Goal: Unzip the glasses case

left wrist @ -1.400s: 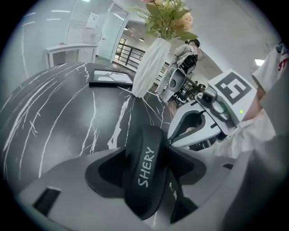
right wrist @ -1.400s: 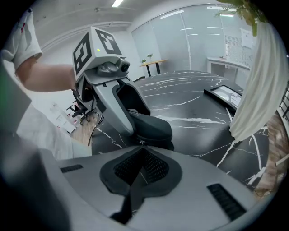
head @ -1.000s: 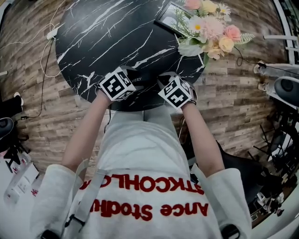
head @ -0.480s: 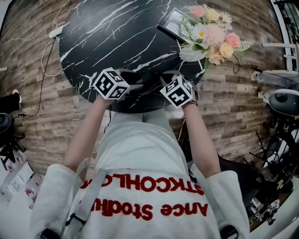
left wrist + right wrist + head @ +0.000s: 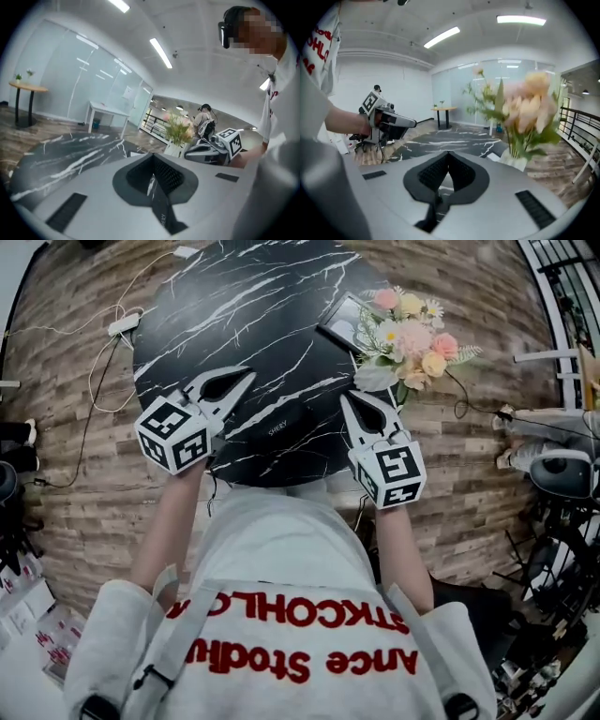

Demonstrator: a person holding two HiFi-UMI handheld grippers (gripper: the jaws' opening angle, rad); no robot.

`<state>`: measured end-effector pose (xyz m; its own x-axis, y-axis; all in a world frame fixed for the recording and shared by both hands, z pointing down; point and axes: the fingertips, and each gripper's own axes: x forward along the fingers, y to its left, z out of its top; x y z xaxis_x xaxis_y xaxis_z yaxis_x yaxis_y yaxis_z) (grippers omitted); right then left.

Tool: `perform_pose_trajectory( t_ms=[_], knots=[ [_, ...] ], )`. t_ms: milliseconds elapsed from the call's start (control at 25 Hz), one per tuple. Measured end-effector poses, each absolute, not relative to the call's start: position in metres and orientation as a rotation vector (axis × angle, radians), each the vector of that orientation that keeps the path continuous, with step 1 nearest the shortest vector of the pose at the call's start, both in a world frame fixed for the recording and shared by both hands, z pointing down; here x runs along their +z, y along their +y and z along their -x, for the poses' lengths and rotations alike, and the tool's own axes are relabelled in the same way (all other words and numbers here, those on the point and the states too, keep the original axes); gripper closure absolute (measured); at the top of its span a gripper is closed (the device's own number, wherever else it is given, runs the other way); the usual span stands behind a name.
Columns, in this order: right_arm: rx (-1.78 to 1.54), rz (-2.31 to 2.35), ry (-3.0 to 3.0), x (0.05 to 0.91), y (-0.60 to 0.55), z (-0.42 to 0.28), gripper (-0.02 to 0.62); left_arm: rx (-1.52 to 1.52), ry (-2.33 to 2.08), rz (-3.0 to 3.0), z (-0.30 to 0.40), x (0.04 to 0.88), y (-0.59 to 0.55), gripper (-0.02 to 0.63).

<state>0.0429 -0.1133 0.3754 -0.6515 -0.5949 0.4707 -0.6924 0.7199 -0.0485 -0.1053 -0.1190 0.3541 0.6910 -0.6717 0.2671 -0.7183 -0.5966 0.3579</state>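
The black glasses case [image 5: 281, 424], with pale lettering on it, lies near the front edge of the black marble table [image 5: 234, 306]. Both grippers hang above the table on either side of it, not touching it. My left gripper [image 5: 247, 373] points up and right; its jaws have just been closing and are shut with nothing between them [image 5: 152, 158]. The case [image 5: 162, 214] shows as a dark strip below the fingers. My right gripper [image 5: 345, 397] is shut too and holds nothing [image 5: 449, 154]. From the right gripper view the left gripper [image 5: 389, 119] is at the left.
A bouquet of pink and yellow flowers [image 5: 405, 326] in a white vase stands at the table's right edge, close beyond the right gripper. A dark flat frame [image 5: 337, 324] lies beside it. A power strip with a cable [image 5: 122, 324] lies on the wooden floor.
Both grippers have risen from the case at the table's front edge and spread apart, left one to the left, right one to the right. The case now lies uncovered between them.
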Motion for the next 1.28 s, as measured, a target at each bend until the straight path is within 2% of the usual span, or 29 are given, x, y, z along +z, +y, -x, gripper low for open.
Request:
perform_pose_trajectory(
  t_ms=[240, 560, 1280],
  knots=[
    [0.087, -1.158, -2.675, 0.280, -0.119, -0.041, 0.580, -0.026, -1.307, -2.593, 0.123, 0.257, -0.125, 0.598],
    [0.080, -1.308, -2.833, 0.198, -0.130, -0.050, 0.580, -0.195, -1.478, -2.683, 0.135, 0.184, -0.118, 0.598],
    [0.037, -1.381, -2.825, 0.176, -0.129, -0.051, 0.580, -0.206, -1.584, -2.664, 0.148, 0.165, -0.115, 0.598]
  ],
)
